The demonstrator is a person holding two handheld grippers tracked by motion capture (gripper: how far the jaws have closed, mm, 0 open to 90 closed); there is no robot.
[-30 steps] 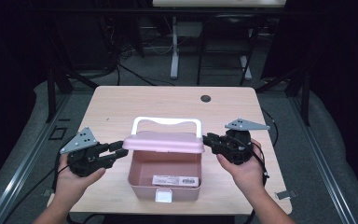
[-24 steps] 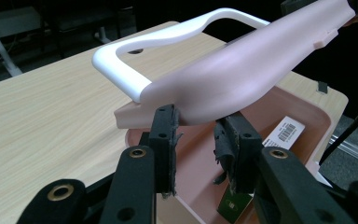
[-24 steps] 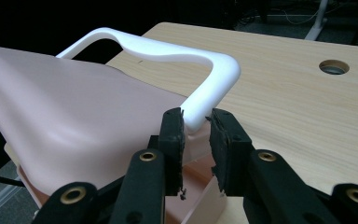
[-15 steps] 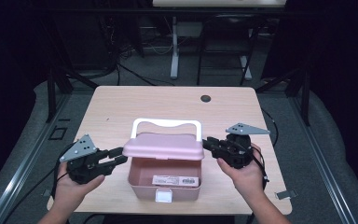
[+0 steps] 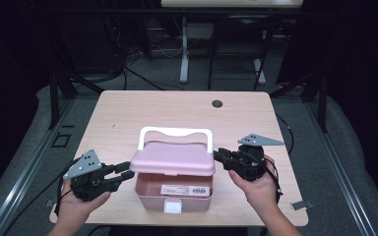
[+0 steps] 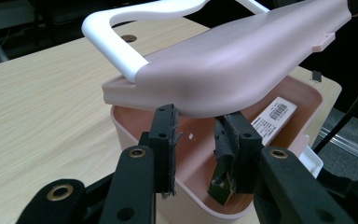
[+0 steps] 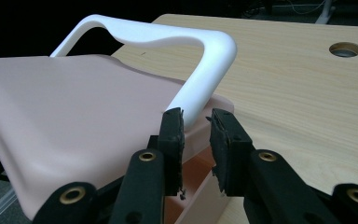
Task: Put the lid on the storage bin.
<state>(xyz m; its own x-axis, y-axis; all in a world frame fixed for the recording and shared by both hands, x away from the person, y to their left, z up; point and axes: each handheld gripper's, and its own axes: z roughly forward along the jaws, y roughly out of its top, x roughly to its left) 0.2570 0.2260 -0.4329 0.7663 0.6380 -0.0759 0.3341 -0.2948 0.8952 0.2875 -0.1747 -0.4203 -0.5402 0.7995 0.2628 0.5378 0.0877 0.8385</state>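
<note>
The high view shows a smooth pale pink plastic lid [image 5: 172, 158] with rounded corners and a white arched plastic handle [image 5: 175, 132] hanging just above a matching pink rectangular plastic box [image 5: 173, 195], which stands near the front edge of the worktop [image 5: 128, 110]. The lid sits level, its front half over the box's open mouth. Inside the box lies one flat white card with a printed barcode [image 5: 186, 190], and one small white clasp [image 5: 172, 207] sticks out of the box's front wall.

Two hand-held grippers meet the lid, one at each short end. The left hand-held gripper [image 5: 123, 173] has its black jaws partly spread with the lid's left edge resting on their tips; in the left gripper view the frayed rubber pads [image 6: 165, 135] touch the lid's underside [image 6: 223, 70]. The right hand-held gripper [image 5: 220, 156] has its jaws likewise partly spread at the lid's right edge, where the right gripper view shows them on either side of the foot of the handle [image 7: 200, 88]; whether the pads press on it cannot be told. Each gripper carries one grey three-cornered plate.

The worktop is a light wood-grain laminate with rounded corners and one round dark cable hole [image 5: 217, 103] near its far edge. Around it the room is dark, with grey floor, black cables and a white desk leg [image 5: 184, 54] beyond.
</note>
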